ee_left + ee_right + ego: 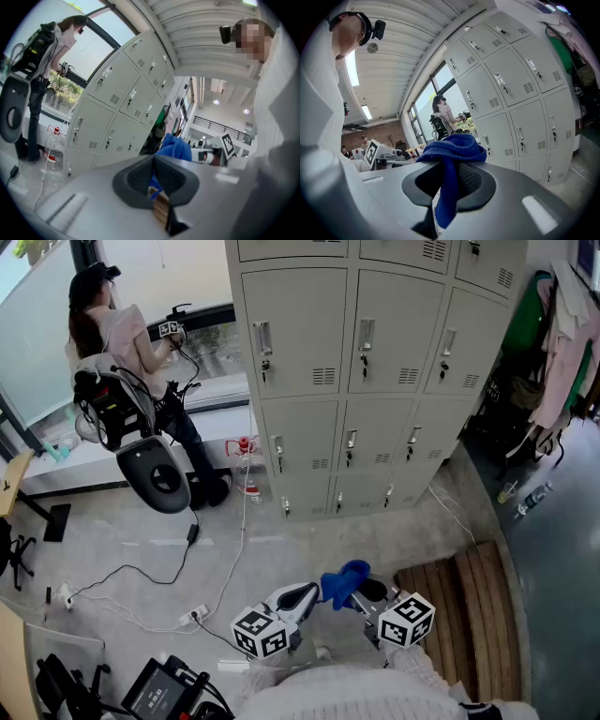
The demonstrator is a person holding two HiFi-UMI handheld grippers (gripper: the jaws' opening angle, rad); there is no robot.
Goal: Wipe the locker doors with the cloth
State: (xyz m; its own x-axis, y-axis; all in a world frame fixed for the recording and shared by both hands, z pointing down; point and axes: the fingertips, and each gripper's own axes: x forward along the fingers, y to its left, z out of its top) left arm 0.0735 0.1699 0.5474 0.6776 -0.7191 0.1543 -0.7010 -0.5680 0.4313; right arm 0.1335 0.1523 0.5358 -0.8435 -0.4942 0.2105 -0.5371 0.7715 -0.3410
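The lockers [375,352] run off the top edge; the cloth [452,150] partly hides the fingers [472,180] of the right gripper [449,180].

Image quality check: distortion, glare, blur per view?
Head view: even daylight, sharp, lockers barely bowed. Left gripper view: strong fisheye, dark corners, window blown out. Right gripper view: same fisheye, ceiling light clipped, blue cloth in focus.

White ribbed top [347,695]; left gripper [312,596] and right gripper [364,593] pale grey, dark textured pads [471,180], black-and-white marker cubes [260,632]
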